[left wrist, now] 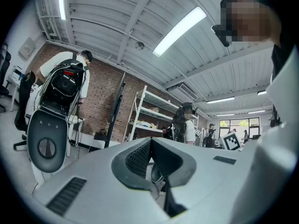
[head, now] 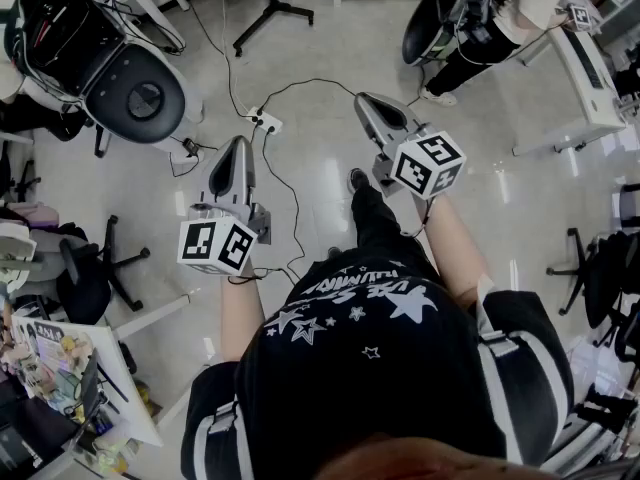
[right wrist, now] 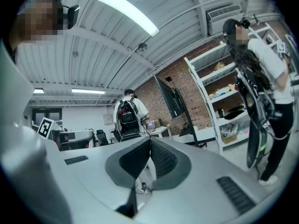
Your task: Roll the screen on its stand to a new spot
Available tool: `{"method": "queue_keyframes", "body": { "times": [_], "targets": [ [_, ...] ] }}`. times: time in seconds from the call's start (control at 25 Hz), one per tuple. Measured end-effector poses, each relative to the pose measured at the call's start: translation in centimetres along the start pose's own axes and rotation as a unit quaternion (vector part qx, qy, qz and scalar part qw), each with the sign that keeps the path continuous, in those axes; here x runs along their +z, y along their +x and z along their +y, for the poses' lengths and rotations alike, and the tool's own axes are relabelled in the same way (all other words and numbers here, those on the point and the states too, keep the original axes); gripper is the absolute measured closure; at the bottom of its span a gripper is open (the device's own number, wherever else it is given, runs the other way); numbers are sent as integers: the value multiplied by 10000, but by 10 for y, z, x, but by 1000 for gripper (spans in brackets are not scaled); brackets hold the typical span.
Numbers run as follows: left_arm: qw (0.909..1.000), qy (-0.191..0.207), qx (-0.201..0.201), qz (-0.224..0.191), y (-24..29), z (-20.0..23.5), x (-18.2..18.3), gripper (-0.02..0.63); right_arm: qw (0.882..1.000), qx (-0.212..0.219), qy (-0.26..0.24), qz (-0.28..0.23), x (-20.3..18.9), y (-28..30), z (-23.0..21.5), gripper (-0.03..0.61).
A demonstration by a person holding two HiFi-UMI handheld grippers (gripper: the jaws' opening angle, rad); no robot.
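The screen on its stand is a thin black panel on a dark pole, seen edge-on in the left gripper view [left wrist: 117, 107] and tilted against the brick wall in the right gripper view [right wrist: 172, 98]. In the head view only a black legged base [head: 268, 10] shows at the top, well ahead of both grippers. My left gripper [head: 238, 144] is held out over the floor, shut and empty [left wrist: 150, 142]. To its right my right gripper [head: 366, 101] is also shut with nothing between its jaws [right wrist: 149, 142]. Neither touches the screen.
A white power strip [head: 266, 121] with trailing cables lies on the floor between the grippers. A person with a bulky backpack rig [head: 120, 68] stands at the left, another person [head: 480, 18] at the upper right. An office chair [head: 95, 268] and a white table [head: 590, 78] flank me.
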State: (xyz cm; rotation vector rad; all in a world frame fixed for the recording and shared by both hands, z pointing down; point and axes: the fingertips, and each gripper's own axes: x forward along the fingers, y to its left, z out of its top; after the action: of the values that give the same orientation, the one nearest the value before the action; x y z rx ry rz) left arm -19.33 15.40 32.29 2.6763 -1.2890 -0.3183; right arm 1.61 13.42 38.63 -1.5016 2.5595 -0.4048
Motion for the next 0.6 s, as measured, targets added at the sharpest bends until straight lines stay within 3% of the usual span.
{"method": "queue_keyframes", "body": {
  "times": [0.24,0.4,0.6],
  "targets": [
    [9998,53,182,71,41,0,-9,603,9997,128,118,170,-4,22,-43,572],
    [9994,84,330,59,83,15,-5,603,9997,136,193,52,14,55,-81,572],
    [9987,67,498,-59,138,32,2,603,9995,-125,-274,-21,44,96,-136,572]
  ]
}}
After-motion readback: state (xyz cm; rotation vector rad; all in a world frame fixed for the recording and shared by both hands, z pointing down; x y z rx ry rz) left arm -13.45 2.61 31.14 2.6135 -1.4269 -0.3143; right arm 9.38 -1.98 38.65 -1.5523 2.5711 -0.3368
